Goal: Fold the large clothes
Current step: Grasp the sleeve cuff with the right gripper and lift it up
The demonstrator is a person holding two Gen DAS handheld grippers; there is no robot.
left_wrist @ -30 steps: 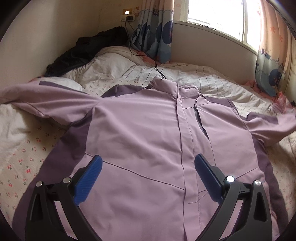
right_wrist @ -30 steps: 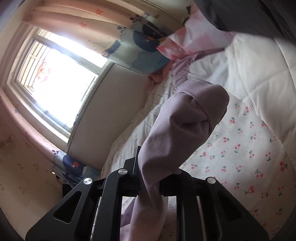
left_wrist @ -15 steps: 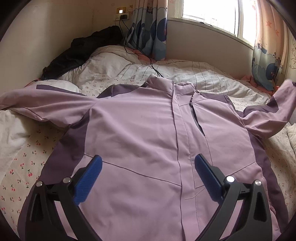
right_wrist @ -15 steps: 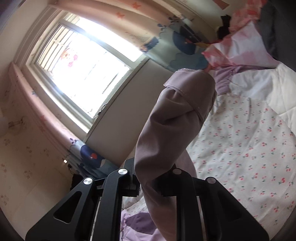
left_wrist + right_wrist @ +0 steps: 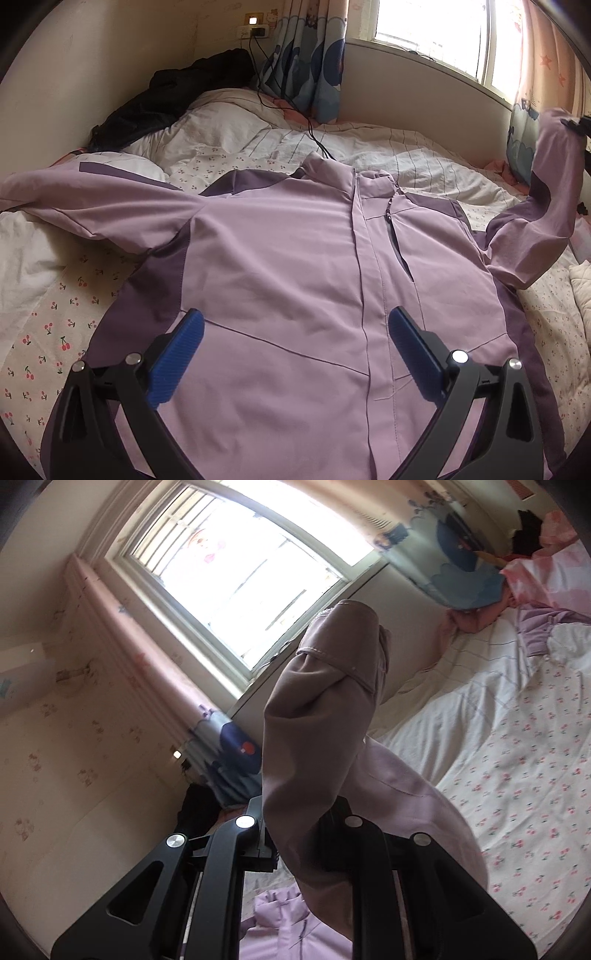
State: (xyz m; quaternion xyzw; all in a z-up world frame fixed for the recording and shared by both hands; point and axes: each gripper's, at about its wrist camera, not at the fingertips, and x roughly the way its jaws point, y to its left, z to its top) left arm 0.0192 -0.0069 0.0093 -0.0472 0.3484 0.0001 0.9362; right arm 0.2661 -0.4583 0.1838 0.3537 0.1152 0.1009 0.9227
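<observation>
A lilac jacket (image 5: 295, 266) with darker purple panels lies front up on the bed (image 5: 62, 325), zip closed, its left sleeve (image 5: 92, 199) stretched out flat. My left gripper (image 5: 295, 343) hovers open over the jacket's lower front, blue pads (image 5: 177, 354) wide apart with nothing between them. The right sleeve (image 5: 550, 192) is lifted off the bed at the right edge, where my right gripper (image 5: 578, 127) pinches it near the cuff. In the right wrist view my right gripper (image 5: 299, 834) is shut on that sleeve (image 5: 325, 709), whose cuff stands up in front of the window.
A black garment (image 5: 173, 99) is heaped in the far left corner against the wall. A black cable (image 5: 314, 136) runs from the wall socket across the white quilt (image 5: 229, 125). Curtains (image 5: 310, 55) and a low sill wall border the bed's far side.
The right gripper has carried the sleeve up off the bed and in toward the jacket; the sleeve now stands raised at the right edge. The left gripper has barely moved.
</observation>
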